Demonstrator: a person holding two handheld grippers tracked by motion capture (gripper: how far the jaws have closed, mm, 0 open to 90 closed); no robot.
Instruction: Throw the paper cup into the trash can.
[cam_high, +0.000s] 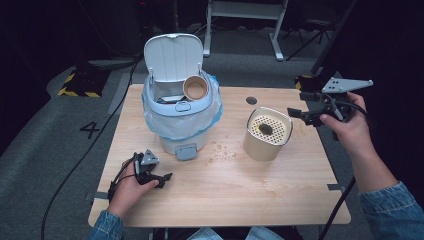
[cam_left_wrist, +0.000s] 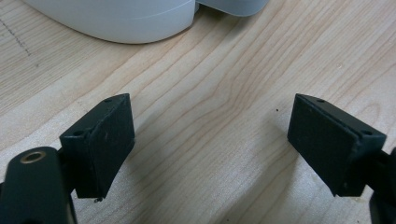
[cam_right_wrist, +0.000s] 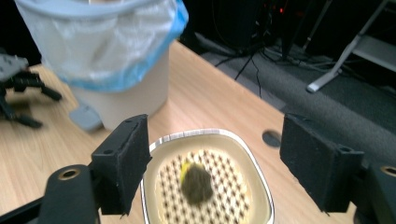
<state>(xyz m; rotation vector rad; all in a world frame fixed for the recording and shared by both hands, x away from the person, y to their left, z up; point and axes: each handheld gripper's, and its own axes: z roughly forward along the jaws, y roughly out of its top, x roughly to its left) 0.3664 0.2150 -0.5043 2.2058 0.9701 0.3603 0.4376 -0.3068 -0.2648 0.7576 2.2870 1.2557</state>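
Container: a cream tub with a perforated insert stood on the right half of the surface, well apart from the bin; in the right tool's own view its near rim was cut off by the bottom edge.
Lump: a dark clump with a yellow bit lay on the insert, blurred, so what it was could not be made out.
Right tool: held in the air just right of the tub's rim, jaws wide with nothing between the pads; its own view looked down past them onto the tub.
Left tool: resting low on the surface near the front left, jaws wide and empty; in its own view bare wood showed between the pads.
Bin: a white pedal bin with its lid up stood at the back left, lined with a clear bag edged in blue; in the left tool's view just its curved base showed, cut off by the top edge.
Cup: a brown paper cup lay on its side in the bin's mouth, open end toward the camera; what lay under it was too dim to tell.
Crumbs: small specks were scattered between the bin and the tub.
Hands: the right hand covered much of its tool's body.
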